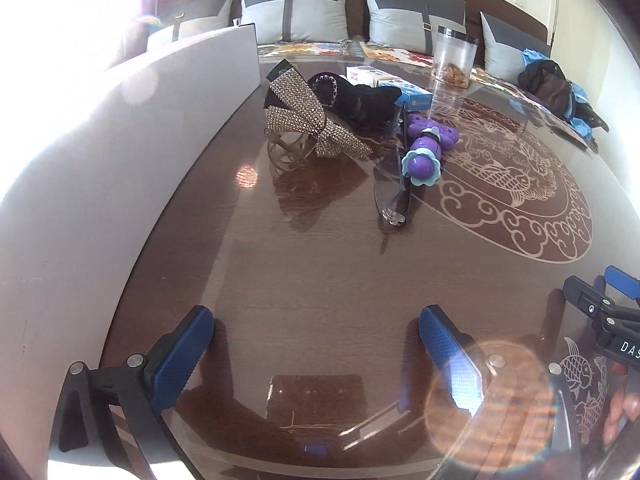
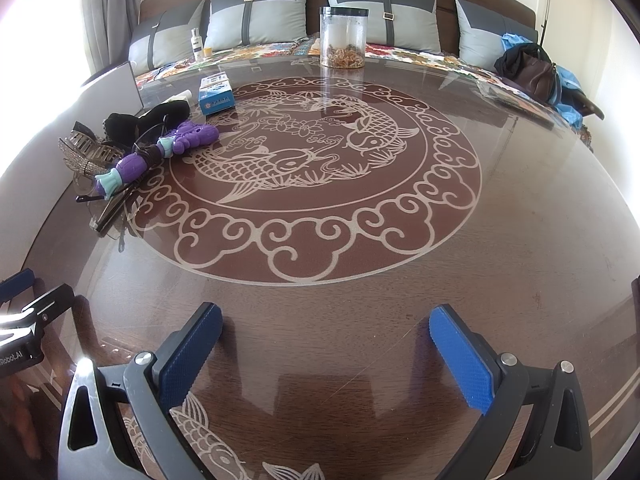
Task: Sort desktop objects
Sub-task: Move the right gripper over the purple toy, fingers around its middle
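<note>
A cluster of objects lies on the dark glass-topped table (image 1: 320,280): a rhinestone bow hair clip (image 1: 304,120), a black fabric item (image 1: 360,98), a purple toy (image 1: 426,148), glasses (image 1: 394,192) and a blue box (image 1: 404,90). My left gripper (image 1: 316,344) is open and empty, well short of them. My right gripper (image 2: 326,344) is open and empty over the table's near side; the cluster sits far left in its view, with the purple toy (image 2: 160,152), the hair clip (image 2: 86,156) and the blue box (image 2: 216,94).
A white box wall (image 1: 140,128) stands along the left. A clear lidded jar (image 2: 344,36) stands at the table's far edge. Cushions (image 2: 260,16) line a sofa behind. A dark bag (image 2: 536,72) lies at the far right. The right gripper shows in the left view (image 1: 600,304).
</note>
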